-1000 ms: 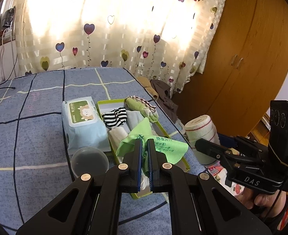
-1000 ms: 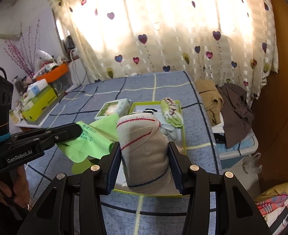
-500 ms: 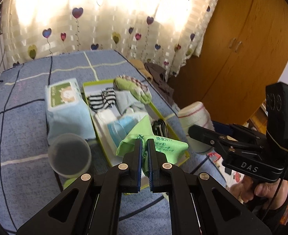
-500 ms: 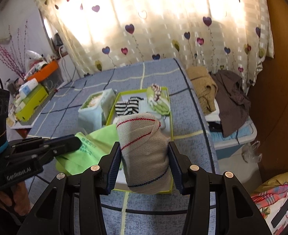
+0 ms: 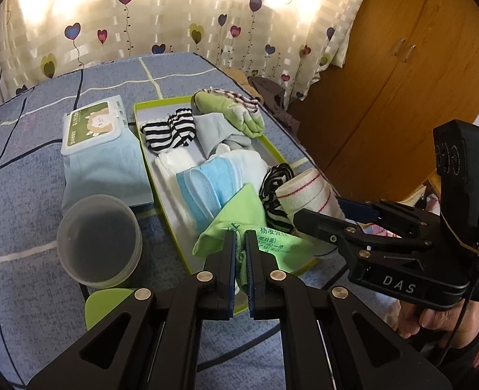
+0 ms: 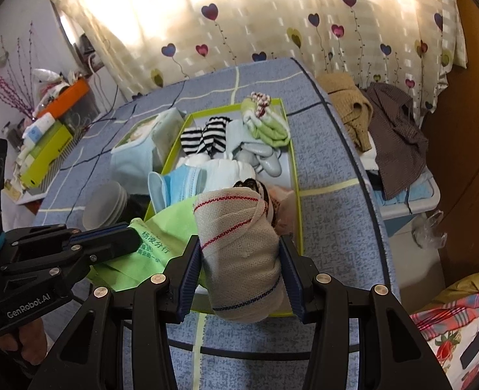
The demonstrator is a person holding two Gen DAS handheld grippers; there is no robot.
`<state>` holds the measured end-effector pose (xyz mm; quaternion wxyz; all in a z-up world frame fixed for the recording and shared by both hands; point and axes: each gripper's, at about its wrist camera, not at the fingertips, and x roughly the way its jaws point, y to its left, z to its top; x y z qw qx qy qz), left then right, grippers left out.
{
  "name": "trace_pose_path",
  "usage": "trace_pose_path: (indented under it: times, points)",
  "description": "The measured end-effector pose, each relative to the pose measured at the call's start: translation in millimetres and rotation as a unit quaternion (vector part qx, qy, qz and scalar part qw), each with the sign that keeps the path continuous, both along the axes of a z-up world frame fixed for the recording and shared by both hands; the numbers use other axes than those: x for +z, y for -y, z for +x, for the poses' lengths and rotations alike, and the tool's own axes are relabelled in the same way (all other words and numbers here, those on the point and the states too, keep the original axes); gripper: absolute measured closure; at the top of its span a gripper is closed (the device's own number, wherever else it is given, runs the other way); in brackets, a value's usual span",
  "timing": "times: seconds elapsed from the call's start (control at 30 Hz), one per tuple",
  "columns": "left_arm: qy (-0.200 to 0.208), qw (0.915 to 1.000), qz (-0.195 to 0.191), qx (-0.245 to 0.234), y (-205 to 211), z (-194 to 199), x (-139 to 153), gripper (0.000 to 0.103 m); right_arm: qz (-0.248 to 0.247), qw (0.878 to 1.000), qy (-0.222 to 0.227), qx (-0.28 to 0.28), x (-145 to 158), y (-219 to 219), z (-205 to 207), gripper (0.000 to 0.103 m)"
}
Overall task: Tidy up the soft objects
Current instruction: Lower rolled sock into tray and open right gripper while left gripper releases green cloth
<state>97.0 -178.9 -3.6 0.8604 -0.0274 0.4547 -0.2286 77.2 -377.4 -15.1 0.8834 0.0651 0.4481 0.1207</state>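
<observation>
A green-rimmed tray [image 5: 148, 159] [image 6: 296, 175] on the blue bed holds striped socks [image 5: 171, 130] [image 6: 206, 138], a blue face mask [image 5: 203, 191] [image 6: 174, 182], white cloth and green cloth. My left gripper [image 5: 241, 237] [image 6: 132, 237] is shut on a green cloth [image 5: 239, 217] [image 6: 164, 227] over the tray's near end. My right gripper [image 6: 241, 253] [image 5: 317, 214] is shut on a beige rolled towel [image 6: 239, 247] [image 5: 307, 195] with red and blue stripes, just above the tray's near right corner.
A wet-wipes pack [image 5: 99, 149] [image 6: 138, 149] lies left of the tray. A grey round lid [image 5: 99, 237] [image 6: 104, 204] sits near the front left. Clothes [image 6: 385, 126] are piled on a bin beyond the bed's right edge. A wooden wardrobe [image 5: 402, 74] stands on the right.
Both grippers have moved forward and lower toward the tray's near end, keeping the green cloth and the rolled towel. The towel now hangs over the tray's corner.
</observation>
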Motion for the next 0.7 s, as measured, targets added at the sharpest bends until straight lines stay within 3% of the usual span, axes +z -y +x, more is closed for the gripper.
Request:
trace_pose_path:
  times: [0.43, 0.7]
  points:
    - [-0.018, 0.9996, 0.02, 0.005, 5.3, 12.4, -15.5, 0.097, -0.004, 1.0, -0.019, 0.012, -17.9, -0.3, 5.7, 0.052]
    - [0.0, 0.9997, 0.019, 0.013, 1.3, 8.4, -4.6, 0.093, -0.013, 1.0, 0.008, 0.014, -0.6, -1.0, -5.6, 0.052]
